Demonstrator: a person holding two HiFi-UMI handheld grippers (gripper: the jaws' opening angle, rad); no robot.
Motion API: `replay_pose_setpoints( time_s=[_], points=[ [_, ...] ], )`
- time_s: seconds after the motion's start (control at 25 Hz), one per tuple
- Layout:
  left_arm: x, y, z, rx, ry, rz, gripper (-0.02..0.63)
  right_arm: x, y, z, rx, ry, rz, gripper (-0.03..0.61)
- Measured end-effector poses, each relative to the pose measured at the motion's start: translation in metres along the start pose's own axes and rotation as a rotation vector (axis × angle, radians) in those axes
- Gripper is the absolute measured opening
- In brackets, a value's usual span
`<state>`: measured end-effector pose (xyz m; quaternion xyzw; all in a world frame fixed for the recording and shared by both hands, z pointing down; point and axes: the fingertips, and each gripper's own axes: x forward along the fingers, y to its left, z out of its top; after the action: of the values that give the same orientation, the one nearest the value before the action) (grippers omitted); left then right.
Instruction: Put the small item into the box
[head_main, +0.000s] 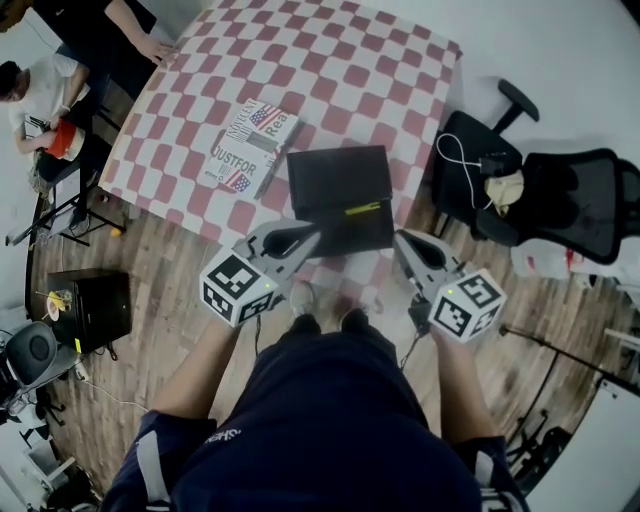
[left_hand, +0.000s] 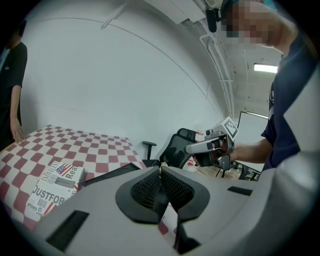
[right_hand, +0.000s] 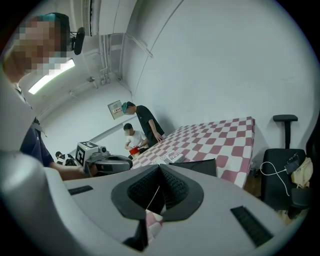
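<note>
A black box (head_main: 338, 185) lies near the front edge of the red-and-white checked table (head_main: 350, 70). A small yellow-green strip (head_main: 362, 209) rests on it, right of centre. My left gripper (head_main: 316, 233) is shut, its tips over the box's front left part and apart from the strip. In the left gripper view the left gripper (left_hand: 161, 172) shows its pads pressed together; a tiny pale speck at the tips is too small to identify. My right gripper (head_main: 399, 240) hangs shut by the box's front right corner. The right gripper (right_hand: 159, 170) has only a thin pale line between its pads.
A ream of paper (head_main: 252, 147) lies left of the box. An office chair (head_main: 560, 195) with a cable and cloth stands right of the table. Two people (head_main: 40, 100) are at the table's far left. A black case (head_main: 90, 305) sits on the wooden floor at left.
</note>
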<state>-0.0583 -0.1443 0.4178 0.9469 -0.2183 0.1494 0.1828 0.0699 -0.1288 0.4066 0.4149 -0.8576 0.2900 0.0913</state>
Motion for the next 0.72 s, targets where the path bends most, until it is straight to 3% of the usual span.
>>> replay_pose_setpoints(
  time_s=[0.4, 0.72],
  points=[
    [-0.016, -0.014, 0.009, 0.024, -0.050, 0.007, 0.035, -0.010, 0.036, 0.016, -0.071, -0.058, 0.041, 0.015],
    [-0.015, -0.027, 0.016, 0.038, -0.072, 0.001, 0.034, -0.019, 0.039, 0.012, -0.077, -0.071, 0.043, 0.015]
  ],
)
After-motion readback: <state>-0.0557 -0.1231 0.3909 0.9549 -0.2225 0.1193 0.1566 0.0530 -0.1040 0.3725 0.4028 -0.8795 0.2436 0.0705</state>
